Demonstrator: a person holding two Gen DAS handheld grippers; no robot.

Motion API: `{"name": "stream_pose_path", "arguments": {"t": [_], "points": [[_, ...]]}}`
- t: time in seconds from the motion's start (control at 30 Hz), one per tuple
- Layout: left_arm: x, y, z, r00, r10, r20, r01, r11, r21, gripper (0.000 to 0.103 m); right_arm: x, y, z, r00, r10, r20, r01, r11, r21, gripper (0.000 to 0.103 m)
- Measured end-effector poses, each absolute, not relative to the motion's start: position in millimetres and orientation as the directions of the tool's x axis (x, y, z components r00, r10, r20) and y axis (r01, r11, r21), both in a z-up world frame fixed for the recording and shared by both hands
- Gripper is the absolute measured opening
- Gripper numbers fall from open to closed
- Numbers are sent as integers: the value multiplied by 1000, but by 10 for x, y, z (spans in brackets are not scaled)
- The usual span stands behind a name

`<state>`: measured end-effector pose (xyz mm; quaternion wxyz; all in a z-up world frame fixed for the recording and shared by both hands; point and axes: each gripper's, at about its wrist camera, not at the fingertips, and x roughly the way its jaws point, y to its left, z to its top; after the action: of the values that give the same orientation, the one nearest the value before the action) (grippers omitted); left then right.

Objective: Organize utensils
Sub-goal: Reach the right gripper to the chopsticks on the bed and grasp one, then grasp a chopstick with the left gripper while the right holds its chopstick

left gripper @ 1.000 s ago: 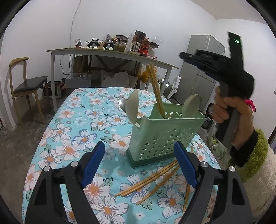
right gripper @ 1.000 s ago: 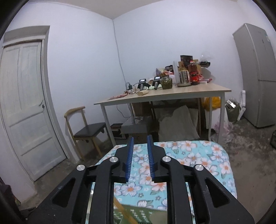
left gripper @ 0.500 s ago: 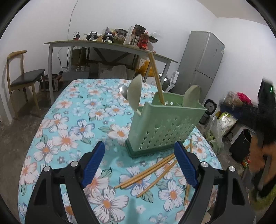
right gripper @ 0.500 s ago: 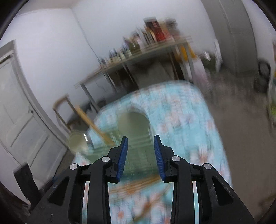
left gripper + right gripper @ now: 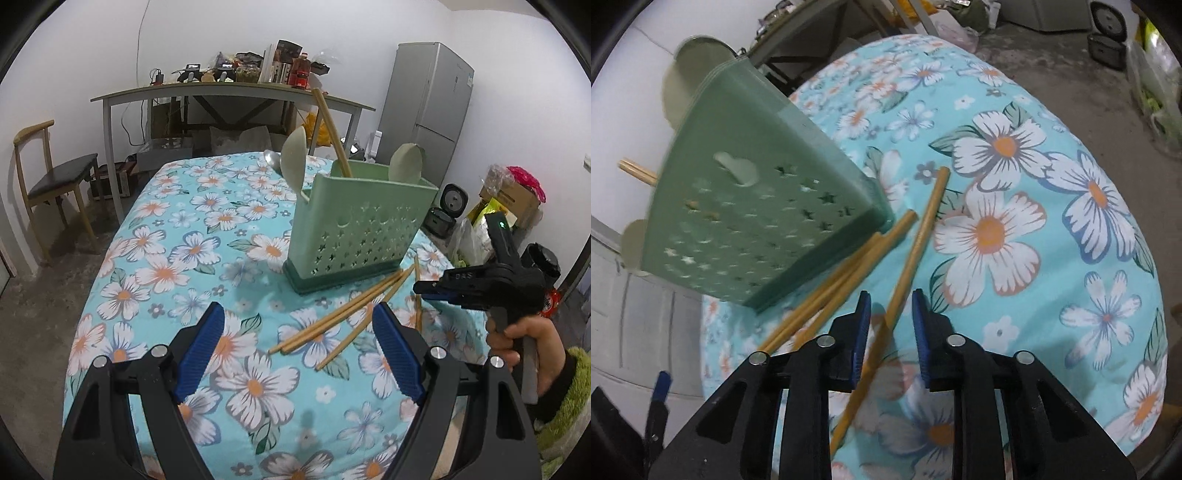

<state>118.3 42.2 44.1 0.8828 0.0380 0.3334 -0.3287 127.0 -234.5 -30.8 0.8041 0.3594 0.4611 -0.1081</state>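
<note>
A green perforated utensil holder point(image 5: 360, 229) stands on the floral tablecloth point(image 5: 177, 258) and holds two pale spoons and chopsticks point(image 5: 330, 133). Several loose wooden chopsticks point(image 5: 340, 317) lie in front of it. My left gripper point(image 5: 297, 350) is open and empty, low over the cloth, short of the chopsticks. My right gripper point(image 5: 889, 325) is partly open, just above the cloth, its jaws on either side of one lone chopstick point(image 5: 912, 258). It also shows in the left wrist view point(image 5: 424, 290). The holder point(image 5: 753, 206) is close on its left.
A long table point(image 5: 229, 92) with clutter stands behind, a wooden chair point(image 5: 51, 177) at left, a grey fridge point(image 5: 424, 110) at right. Bags and boxes point(image 5: 506, 199) sit on the floor at right. The table's right edge point(image 5: 1145, 229) is near my right gripper.
My right gripper swung down from high above the holder to the cloth, opened a little and now straddles a loose chopstick. My left gripper stayed open and shifted slightly.
</note>
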Motion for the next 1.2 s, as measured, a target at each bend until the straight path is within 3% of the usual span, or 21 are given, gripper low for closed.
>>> {"name": "stream_pose_path", "arguments": {"t": [0.27,0.63,0.87,1.2], "points": [[1080,294,381,525,-578,-625,648,748,-147,79,1399,-2370,-366,560,179,-809,480,726,492,11],[1196,-319,81,381,-606,-698,756,639,-141,44,1025,-2646,-445,586,254,-770,469,668,577,4],[1306,-831,-151,332,-554,-764,815,576,-63,29,830,-2825,-520,608,299,-736,474,607,638,4],[1358,-1246,-337,401,-466,-789,826,556,92,13,725,-2972,-594,620,364,-695,453,558,696,4]]}}
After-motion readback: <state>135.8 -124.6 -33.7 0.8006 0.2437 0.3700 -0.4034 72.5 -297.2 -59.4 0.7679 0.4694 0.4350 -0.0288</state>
